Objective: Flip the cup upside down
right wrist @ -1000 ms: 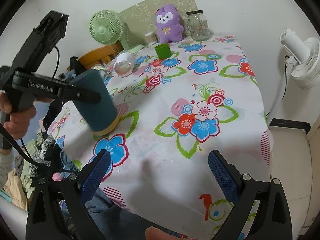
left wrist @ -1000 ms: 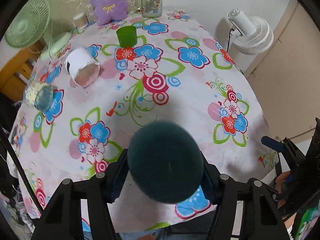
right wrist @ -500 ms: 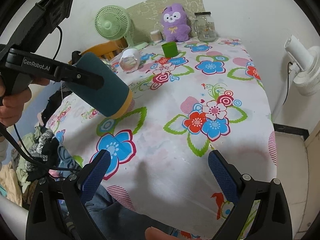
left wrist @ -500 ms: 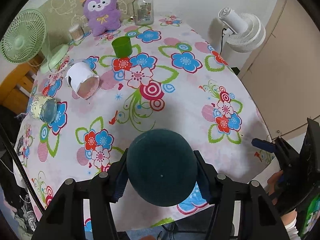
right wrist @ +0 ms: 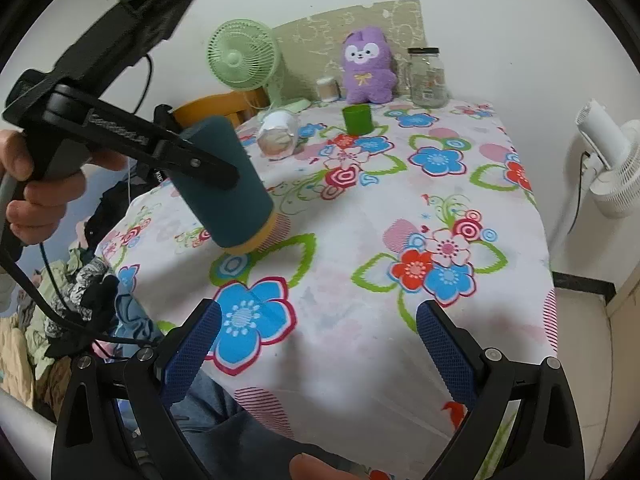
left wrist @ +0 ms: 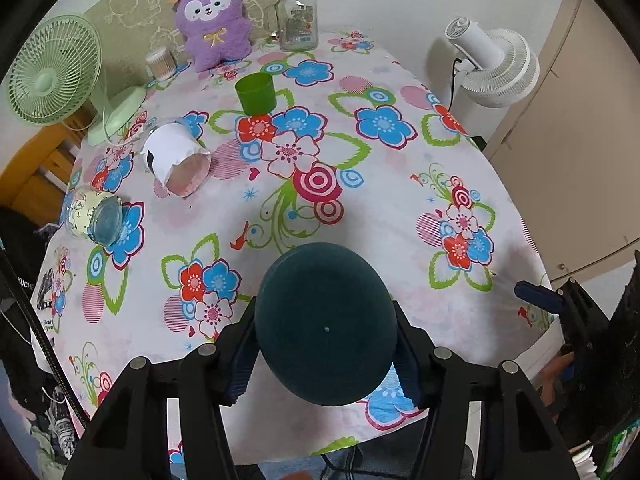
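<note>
My left gripper (left wrist: 326, 354) is shut on a dark teal cup (left wrist: 326, 326), whose flat base faces the left wrist camera. In the right wrist view the teal cup (right wrist: 228, 192) hangs tilted above the table's near-left part, its yellow-rimmed mouth pointing down and to the right, with the left gripper (right wrist: 216, 170) clamped across it. My right gripper (right wrist: 316, 350) is open and empty over the table's front edge. Its blue fingertip (left wrist: 538, 296) shows at the right edge of the left wrist view.
On the floral tablecloth (left wrist: 384, 208): a white cup (left wrist: 176, 158) on its side, a patterned glass cup (left wrist: 94, 216) on its side, an upright green cup (left wrist: 256, 92), a glass jar (left wrist: 296, 18), a purple plush (left wrist: 214, 20), a green fan (left wrist: 48, 72). A white fan (left wrist: 492, 68) stands right of the table.
The left gripper has lifted the teal cup off the table and carried it further over the table, tilted mouth-down. The right gripper has stayed open and hardly moved.
</note>
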